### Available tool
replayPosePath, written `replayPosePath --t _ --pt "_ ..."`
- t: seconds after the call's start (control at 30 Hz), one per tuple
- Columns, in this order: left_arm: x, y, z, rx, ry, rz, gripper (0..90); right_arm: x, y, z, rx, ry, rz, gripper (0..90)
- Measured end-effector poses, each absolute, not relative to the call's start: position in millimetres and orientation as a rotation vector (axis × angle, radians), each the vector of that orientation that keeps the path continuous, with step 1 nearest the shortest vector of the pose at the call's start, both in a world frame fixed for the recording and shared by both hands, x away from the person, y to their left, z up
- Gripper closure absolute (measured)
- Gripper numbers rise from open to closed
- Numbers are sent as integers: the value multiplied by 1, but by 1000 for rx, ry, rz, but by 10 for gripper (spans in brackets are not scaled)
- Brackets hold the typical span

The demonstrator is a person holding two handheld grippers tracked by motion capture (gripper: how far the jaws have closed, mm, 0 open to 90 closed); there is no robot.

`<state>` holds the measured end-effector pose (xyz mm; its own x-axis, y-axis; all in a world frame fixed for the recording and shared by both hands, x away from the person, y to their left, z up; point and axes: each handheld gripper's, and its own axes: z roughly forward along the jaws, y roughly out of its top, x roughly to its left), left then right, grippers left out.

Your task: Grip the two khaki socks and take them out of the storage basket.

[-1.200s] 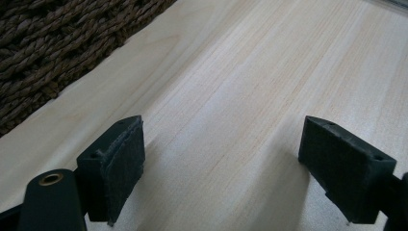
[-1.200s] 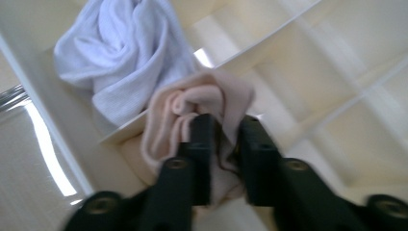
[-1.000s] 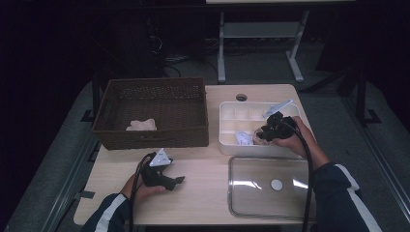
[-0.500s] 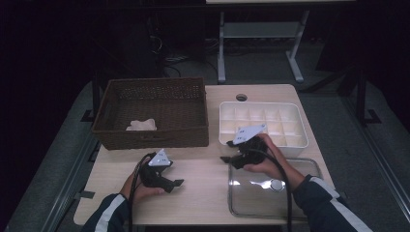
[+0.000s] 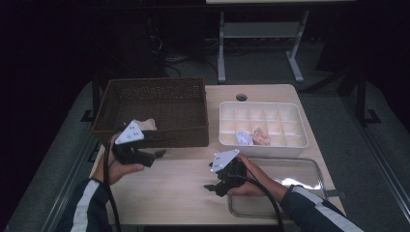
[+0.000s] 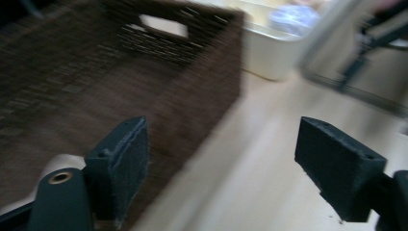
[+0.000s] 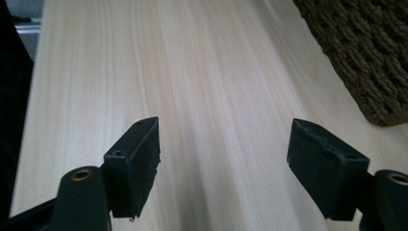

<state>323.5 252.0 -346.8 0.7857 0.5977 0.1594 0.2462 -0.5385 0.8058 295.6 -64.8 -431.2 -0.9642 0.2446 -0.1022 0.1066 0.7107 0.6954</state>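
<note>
Overhead and claw-mounted views of my two-handed sorting station. On the worktop (image 5: 183, 193) stood three containers. The brown wicker basket (image 5: 159, 104) sat at the rear left; inside it, near the front wall, lay a pale crumpled item (image 5: 147, 124), partly hidden behind my left claw (image 5: 155, 155). To its right stood the white divided tray (image 5: 263, 123), whose front row of compartments held two small things side by side: a bluish-white bundle (image 5: 244, 138) and a pinkish one (image 5: 261, 137) just beside it. The remaining compartments that I could see were bare. In front of the tray lay a clear lid (image 5: 290, 183), flat on the worktop, with my right hand resting across its left edge.

My left claw hovered at the basket's front wall, jaws wide apart and holding nothing; in its own view the basket wall filled the left side and the tray appeared beyond it. My right claw (image 5: 211, 187) pointed leftward over bare wood, well apart from the tray; its jaws had just been opening and stood apart with nothing between them.
</note>
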Motion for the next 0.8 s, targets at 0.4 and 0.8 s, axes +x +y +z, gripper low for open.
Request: replayPosePath --t 0.4,0.8 --pt "421 263 -325 2232 772 608 218 303 -71 -438 340 2754 1050 289" --pt "484 281 -356 2483 926 490 236 315 -78 -447 313 2802 1044 282"
